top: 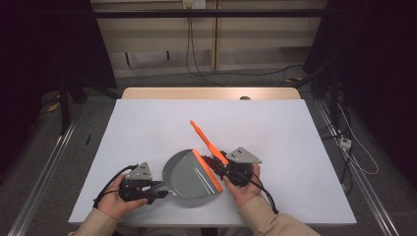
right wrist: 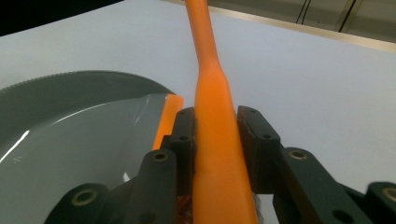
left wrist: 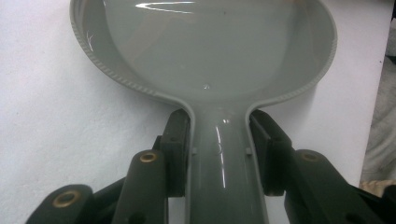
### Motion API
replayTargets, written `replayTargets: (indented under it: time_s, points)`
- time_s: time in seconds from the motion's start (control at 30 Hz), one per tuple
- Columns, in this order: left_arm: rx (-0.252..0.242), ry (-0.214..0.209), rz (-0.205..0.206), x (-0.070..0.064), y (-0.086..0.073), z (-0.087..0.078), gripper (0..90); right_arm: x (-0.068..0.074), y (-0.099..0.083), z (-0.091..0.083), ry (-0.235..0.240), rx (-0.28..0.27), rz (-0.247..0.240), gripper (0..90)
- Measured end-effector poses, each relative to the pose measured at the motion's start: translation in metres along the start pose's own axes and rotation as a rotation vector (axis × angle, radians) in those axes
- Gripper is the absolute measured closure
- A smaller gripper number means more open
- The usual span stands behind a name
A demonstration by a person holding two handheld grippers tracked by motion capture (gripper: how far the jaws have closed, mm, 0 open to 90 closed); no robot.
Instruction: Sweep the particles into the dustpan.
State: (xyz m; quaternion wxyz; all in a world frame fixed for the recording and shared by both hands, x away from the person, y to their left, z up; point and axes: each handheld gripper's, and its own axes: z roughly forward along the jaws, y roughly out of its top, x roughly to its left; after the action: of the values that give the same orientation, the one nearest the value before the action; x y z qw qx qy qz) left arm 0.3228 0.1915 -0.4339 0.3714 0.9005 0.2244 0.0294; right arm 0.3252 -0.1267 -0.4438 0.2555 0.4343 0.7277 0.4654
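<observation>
**White-topped table stands amid cables and dark curtains**

A white sheet (top: 147, 128) covers a wooden table (top: 211, 93) on grey floor. Black cables (top: 196, 54) trail down the beige back wall (top: 255, 39). Metal rails (top: 44, 162) flank both sides; a white plug (top: 345, 143) lies at right.

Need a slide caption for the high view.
Left gripper clamps the grey dustpan's handle; right gripper clamps the orange brush.

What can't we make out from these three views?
- Brush bristles: high view, small and mostly behind the right gripper; right gripper view cuts them at the bottom edge.
- Dustpan front lip: cut off at the top of the left gripper view.
- Dustpan handle end: hidden under the left gripper.
</observation>
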Motion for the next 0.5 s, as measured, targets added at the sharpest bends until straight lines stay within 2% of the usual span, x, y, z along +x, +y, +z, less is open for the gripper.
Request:
replayTargets:
  time_s: [0.13, 0.23, 0.27, 0.3, 0.33, 0.4, 0.5]
  points:
    - [-0.001, -0.004, -0.001, 0.000, 0.000, 0.000, 62.7, 0.005, 0.000, 0.003, 0.005, -0.002, -0.004, 69.4]
    - [-0.006, -0.007, -0.009, 0.000, 0.000, 0.001, 62.7, 0.006, 0.000, 0.003, 0.028, -0.019, 0.046, 69.4]
    - [-0.008, -0.020, -0.014, 0.000, 0.000, 0.001, 62.7, 0.008, 0.000, 0.003, 0.042, -0.023, 0.057, 69.4]
    - [-0.007, -0.008, -0.016, 0.000, 0.000, 0.001, 62.7, 0.011, 0.000, 0.004, 0.046, -0.025, 0.055, 69.3]
    - [-0.011, -0.020, -0.017, 0.000, 0.000, 0.001, 62.7, 0.014, 0.000, 0.005, 0.045, -0.026, 0.038, 69.3]
    - [-0.010, -0.024, -0.018, 0.000, 0.001, 0.002, 62.7, 0.019, -0.001, 0.007, 0.051, -0.031, 0.034, 69.2]
    - [-0.009, -0.024, -0.019, 0.000, 0.001, 0.002, 62.7, 0.023, 0.000, 0.009, 0.065, -0.038, 0.050, 69.2]
